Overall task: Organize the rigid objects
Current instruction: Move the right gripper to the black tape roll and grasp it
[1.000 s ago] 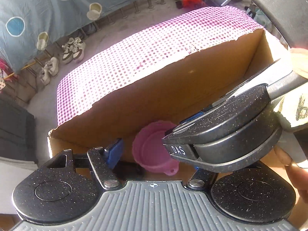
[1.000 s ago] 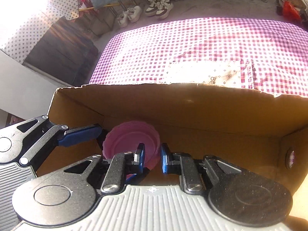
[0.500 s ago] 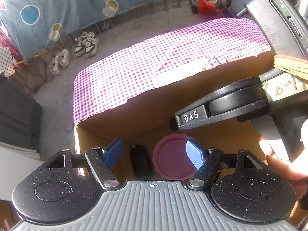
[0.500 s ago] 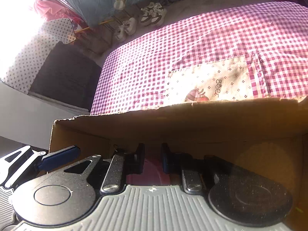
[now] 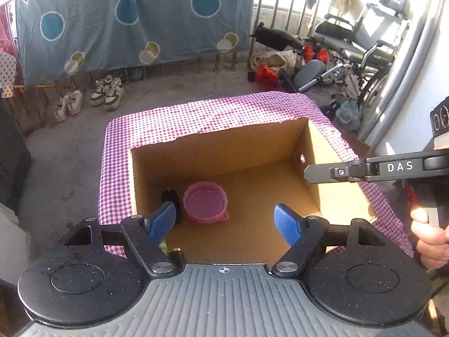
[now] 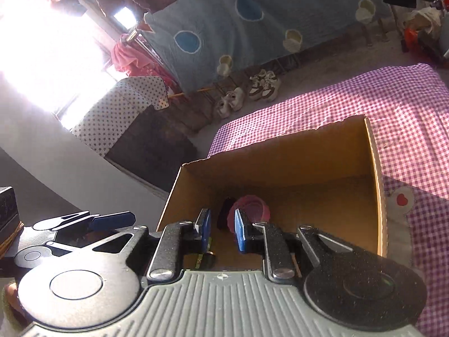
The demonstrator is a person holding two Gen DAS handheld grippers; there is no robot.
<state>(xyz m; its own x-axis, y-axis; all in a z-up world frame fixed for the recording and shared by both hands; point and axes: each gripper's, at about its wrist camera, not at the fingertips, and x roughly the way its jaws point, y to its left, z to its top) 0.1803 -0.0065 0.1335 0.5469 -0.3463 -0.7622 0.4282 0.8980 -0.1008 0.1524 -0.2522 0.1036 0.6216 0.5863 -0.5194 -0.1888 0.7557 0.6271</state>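
An open cardboard box (image 5: 224, 151) stands on a purple checked cloth (image 5: 182, 118). A pink bowl (image 5: 204, 203) lies on the box floor near the left wall, with a small black object (image 5: 169, 196) beside it. My left gripper (image 5: 224, 221) hovers above the box's near edge, its jaws opening and nothing between them. In this view my right gripper (image 5: 308, 172) shows side-on at the right, above the box's right wall. In the right wrist view that gripper (image 6: 223, 229) is shut and empty, above the near edge, with the bowl (image 6: 252, 207) beyond it.
A small dark item (image 5: 175, 252) lies at the box's near wall. A person's hand (image 5: 429, 238) grips the right handle. Shoes (image 5: 108, 92) sit on the concrete floor under a blue hanging sheet (image 5: 126, 19), and a wheelchair (image 5: 356, 45) stands at the back right.
Both grippers have risen and drawn back out of the box. The left jaws have spread wider. The right gripper has moved off to the right of the left wrist view.
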